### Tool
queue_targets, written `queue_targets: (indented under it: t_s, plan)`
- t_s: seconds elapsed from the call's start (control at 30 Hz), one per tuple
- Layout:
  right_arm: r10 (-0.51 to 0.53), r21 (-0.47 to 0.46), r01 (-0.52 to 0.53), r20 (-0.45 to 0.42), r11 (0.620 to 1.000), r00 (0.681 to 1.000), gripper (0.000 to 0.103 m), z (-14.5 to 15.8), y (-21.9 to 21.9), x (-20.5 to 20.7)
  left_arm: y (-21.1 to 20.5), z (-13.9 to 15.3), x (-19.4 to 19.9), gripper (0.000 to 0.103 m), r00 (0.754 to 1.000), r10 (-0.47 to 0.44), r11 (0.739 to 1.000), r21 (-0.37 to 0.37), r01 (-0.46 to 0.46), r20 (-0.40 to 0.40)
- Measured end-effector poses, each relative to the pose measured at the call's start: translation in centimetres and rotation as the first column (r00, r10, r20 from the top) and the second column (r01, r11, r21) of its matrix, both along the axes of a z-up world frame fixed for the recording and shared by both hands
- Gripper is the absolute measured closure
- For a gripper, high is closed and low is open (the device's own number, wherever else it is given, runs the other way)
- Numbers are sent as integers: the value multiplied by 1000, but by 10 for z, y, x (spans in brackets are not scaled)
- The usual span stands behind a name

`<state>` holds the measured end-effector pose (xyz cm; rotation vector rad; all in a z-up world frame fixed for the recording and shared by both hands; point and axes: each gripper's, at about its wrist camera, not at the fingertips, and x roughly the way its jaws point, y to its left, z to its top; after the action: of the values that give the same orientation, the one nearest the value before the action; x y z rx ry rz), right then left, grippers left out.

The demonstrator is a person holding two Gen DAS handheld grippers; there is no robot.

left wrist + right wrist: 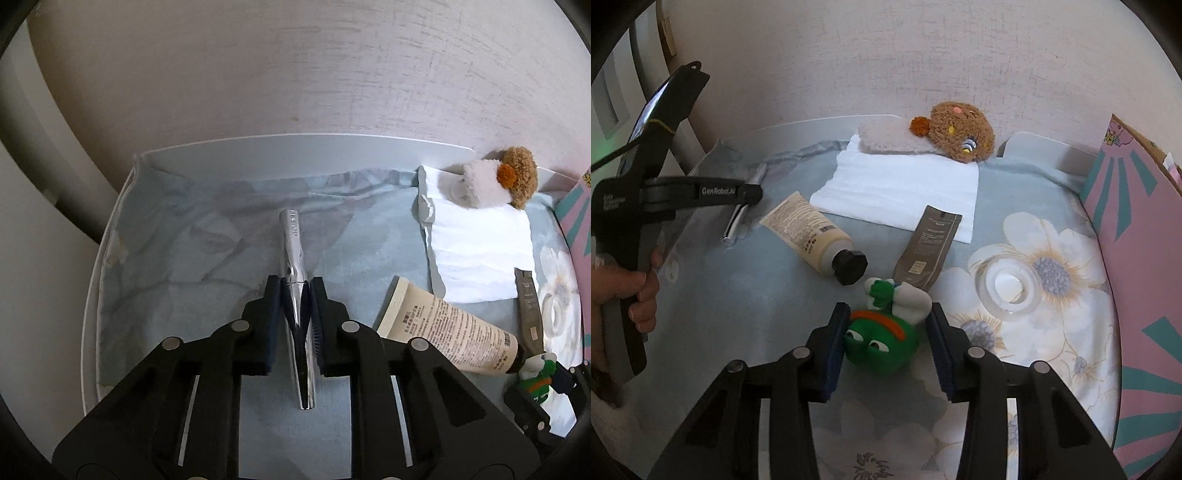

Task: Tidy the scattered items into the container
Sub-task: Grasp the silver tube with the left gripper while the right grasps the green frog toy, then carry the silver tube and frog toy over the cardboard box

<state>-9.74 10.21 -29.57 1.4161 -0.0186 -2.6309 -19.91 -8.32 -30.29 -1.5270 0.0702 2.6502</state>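
My left gripper (294, 286) is shut on a shiny silver tube (291, 243) that lies lengthwise between its pads on the blue cloth; both also show in the right wrist view, gripper (750, 194) and tube (735, 221). My right gripper (886, 314) is open around a green frog toy (881, 341), which sits between the pads; contact is not clear. A beige tube with a black cap (812, 232) and a flat grey-brown tube (929, 243) lie ahead. The pink and teal box (1137, 258) stands at the right.
A brown and white plush (955, 134) rests on a folded white towel (905, 188) at the back. A clear tape roll (1008, 290) lies on the flowered cloth at the right. A white raised rim (295, 147) and the wall lie behind.
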Motion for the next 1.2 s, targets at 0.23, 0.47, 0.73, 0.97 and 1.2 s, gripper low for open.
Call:
queue_targets:
  t_s: [0.23,0.47,0.73,0.97,1.2]
  plan:
    - [-4,-7,4,4,1000,1000,64,2,-3,4,-28,6,8,90,997,72,997,38,-72,15]
    - [-3,-11,3,-11,1000,1000,65,17,4,-2,-43,36,25,90,994,105,992,69,-104,-13]
    - [0,-19,-1,-29,1000,1000,70,41,19,3,-38,78,52,90,994,93,992,92,-87,-55]
    - [-22,-65,16,-83,998,996,70,76,40,19,-25,118,48,90,996,38,995,95,-30,-81]
    - [-51,-60,40,-181,997,982,70,146,80,49,21,185,67,90,987,-64,991,108,80,-144]
